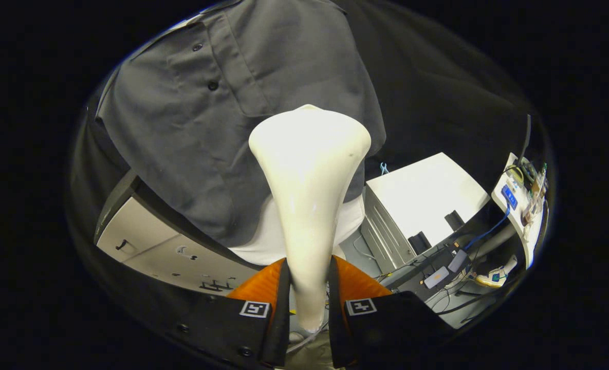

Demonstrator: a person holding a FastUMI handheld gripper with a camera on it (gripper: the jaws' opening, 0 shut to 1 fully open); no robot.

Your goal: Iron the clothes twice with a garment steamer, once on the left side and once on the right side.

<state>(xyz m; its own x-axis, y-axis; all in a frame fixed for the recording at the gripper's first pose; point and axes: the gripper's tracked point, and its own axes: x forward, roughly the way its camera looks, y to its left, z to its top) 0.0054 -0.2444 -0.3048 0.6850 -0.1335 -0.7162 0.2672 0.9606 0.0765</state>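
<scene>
Gripper [308, 288] clamps steamer [308, 174] handle; head at shirt's [201, 133] lower hem, 12 o'clock of fingers. Passes completed: cannot tell.

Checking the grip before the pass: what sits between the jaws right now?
In the gripper view, the slim handle of the white plastic garment steamer fills the gap; the gripper clamps it, its head against the hanging grey shirt.

A cream-white, glossy garment steamer [308, 169] is clamped between the fingers of the gripper [308, 288], and black-and-white square markers [255, 309] are stuck on those. The shirt [222, 123] is seen in plain dark grey, no pattern, with darker buttons [213, 86]. A white box [422, 198] and a blue cable [489, 231] can be spotted too.
</scene>
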